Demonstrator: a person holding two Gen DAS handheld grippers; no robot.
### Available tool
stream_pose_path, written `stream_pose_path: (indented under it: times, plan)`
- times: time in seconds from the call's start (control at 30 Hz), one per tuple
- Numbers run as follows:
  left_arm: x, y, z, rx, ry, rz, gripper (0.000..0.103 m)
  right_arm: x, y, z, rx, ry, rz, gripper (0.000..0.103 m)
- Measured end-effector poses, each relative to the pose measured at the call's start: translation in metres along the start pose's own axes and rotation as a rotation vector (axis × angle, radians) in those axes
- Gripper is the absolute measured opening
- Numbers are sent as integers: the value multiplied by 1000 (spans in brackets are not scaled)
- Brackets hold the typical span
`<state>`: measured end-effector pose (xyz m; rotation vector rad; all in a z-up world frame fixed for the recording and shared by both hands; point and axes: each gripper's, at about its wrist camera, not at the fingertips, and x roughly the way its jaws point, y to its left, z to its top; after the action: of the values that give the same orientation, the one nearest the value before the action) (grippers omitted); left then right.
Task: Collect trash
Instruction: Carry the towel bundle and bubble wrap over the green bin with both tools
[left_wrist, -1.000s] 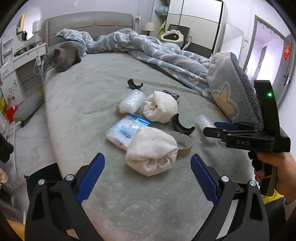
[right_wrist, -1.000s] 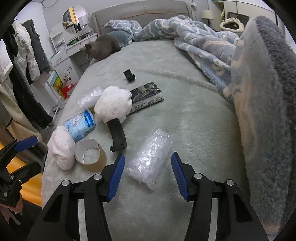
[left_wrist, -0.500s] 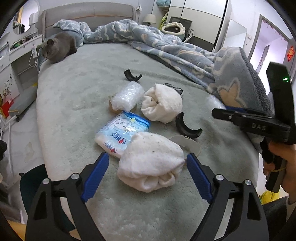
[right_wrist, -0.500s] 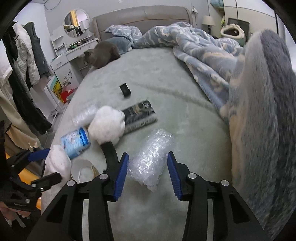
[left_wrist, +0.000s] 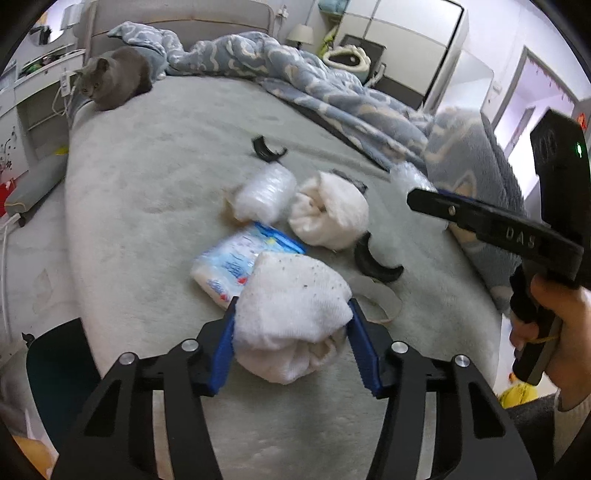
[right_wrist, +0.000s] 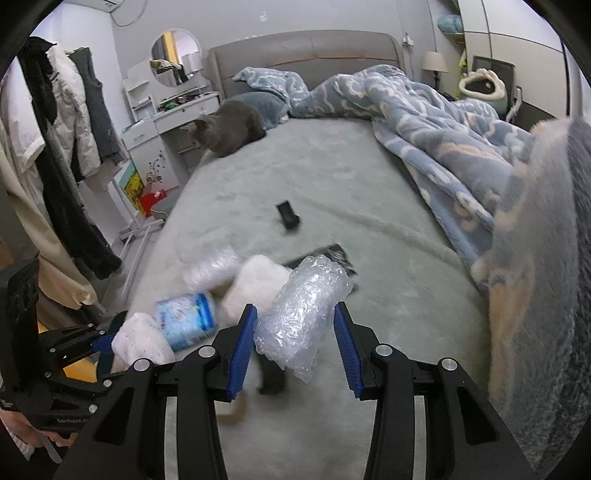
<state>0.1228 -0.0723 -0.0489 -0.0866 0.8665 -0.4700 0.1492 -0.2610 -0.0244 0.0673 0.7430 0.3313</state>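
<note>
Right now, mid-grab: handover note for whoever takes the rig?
Left gripper: jaws closing around the white towel wad, pads against its sides, wad on the bed.
Right gripper: shut on the bubble wrap roll, which is off the bed.
On the bed: blue wipes pack, second white wad, second bubble wrap roll, cardboard tape ring, two black curved pieces, dark packet.
Nothing visibly binned yet. Grey cat at the far corner.

Two wrist fisheye views, close over the bed (left_wrist: 155, 177).
Both face the headboard; each shares the cat (right_wrist: 231, 127), upper left.
</note>
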Motion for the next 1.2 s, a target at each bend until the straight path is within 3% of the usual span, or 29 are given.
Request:
stream_pose_path:
  times: [0.23,0.6,0.87,1.2]
  plan:
    - [-31,40,7,-49,-84,66,58,0,48,18,-65,-34,66,44]
    - [-63,120,-4,-152,-109,203,58,25,117,32,-137,-4,148,44]
    - [-73,165,-23,-193,-80,270,58,46,160,38,-167,14,196,44]
    - [-73,218,-54,-258,24,325,59,71,208,38,-196,50,270,44]
